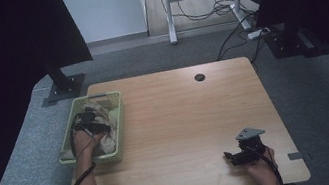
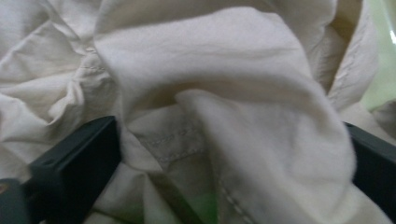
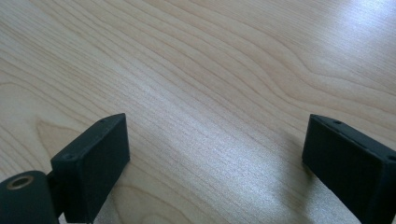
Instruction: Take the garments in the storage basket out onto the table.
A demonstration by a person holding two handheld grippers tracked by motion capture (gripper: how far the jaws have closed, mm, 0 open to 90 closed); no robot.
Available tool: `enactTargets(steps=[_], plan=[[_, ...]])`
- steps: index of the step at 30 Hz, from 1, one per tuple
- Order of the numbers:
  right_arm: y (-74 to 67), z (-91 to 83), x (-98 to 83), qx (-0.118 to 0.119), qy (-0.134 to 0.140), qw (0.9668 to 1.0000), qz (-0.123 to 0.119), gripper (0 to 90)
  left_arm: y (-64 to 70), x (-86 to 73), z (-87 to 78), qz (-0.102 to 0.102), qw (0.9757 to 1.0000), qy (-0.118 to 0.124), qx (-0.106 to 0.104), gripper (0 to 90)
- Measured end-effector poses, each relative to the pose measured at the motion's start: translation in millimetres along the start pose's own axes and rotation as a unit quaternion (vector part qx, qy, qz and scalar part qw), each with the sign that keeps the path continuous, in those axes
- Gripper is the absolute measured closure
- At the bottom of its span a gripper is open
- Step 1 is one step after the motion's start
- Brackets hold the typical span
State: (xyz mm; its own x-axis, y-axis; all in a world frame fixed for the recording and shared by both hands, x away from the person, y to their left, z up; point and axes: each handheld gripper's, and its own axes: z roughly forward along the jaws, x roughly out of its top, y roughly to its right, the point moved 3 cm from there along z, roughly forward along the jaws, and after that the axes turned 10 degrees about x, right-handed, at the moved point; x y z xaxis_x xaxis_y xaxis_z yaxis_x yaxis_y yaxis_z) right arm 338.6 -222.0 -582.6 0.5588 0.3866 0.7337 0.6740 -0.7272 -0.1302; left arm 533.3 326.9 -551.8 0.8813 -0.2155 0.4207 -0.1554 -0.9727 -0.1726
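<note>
Early stage: cream garment still in the green basket, nothing laid out on the desk yet.

Desk (image 1: 182, 120) is bare wood; green basket (image 1: 116, 111) sits at its left edge with the crumpled cream garment (image 2: 219, 74) piled inside. Left hand-held gripper (image 1: 87, 123) is down in the basket, jaws spread wide with a fold of the cloth bulging between them, not yet pinched. Right hand-held gripper (image 1: 242, 154) rests near the desk's front right, well apart from the basket, jaws wide, nothing between them. Grab, lift-out and everything after are left, judging by this.
</note>
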Motion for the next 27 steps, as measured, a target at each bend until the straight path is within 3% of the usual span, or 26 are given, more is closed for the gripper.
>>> enactTargets(steps=[2, 3, 6, 7, 9, 18, 22, 23, 27], plan=[[0.0, 0.0, 0.0, 0.000, 0.000, 1.0000, 0.000, 7.1, 2.2, 0.5, -4.2, 0.001, 1.0000, 0.000, 0.000, 18.0], [0.0, 0.0, 0.0, 0.000, 0.000, 1.0000, 0.000, 7.1, 3.2, 1.0, -6.9, 0.004, 1.0000, 0.001, -0.001, 18.0], [-0.1, 0.1, 0.0, 0.000, 0.000, 1.0000, 0.000, 7.1, 6.9, 1.4, -13.2, 0.014, 0.9999, 0.008, -0.005, 48.5], [-0.3, 0.1, 0.0, 0.000, 0.000, 1.0000, -0.001, 7.0, 9.4, 1.0, -14.7, 0.016, 0.9998, 0.010, -0.006, 63.7], [-0.4, 0.1, -0.1, 0.001, 0.000, 1.0000, -0.002, 7.0, 11.3, 0.3, -15.5, 0.022, 0.9997, 0.012, -0.006, 72.5], [-1.1, -0.1, -0.4, 0.001, 0.000, 1.0000, -0.003, 7.0, 11.1, -1.0, -22.7, 0.037, 0.9988, 0.020, -0.024, 77.5], [-1.1, -0.1, -0.4, 0.001, 0.000, 1.0000, -0.003, 7.0, 9.7, -0.1, -37.4, 0.029, 0.9981, 0.048, -0.026, 78.3], [-1.1, -0.1, -0.4, 0.001, 0.000, 1.0000, -0.003, 7.0, 9.0, 0.4, -45.1, 0.026, 0.9973, 0.065, -0.025, 78.4], [-1.2, -0.1, -0.4, 0.000, 0.000, 1.0000, -0.002, 7.0, 8.0, 1.2, -55.7, 0.024, 0.9959, 0.083, -0.024, 78.7]])
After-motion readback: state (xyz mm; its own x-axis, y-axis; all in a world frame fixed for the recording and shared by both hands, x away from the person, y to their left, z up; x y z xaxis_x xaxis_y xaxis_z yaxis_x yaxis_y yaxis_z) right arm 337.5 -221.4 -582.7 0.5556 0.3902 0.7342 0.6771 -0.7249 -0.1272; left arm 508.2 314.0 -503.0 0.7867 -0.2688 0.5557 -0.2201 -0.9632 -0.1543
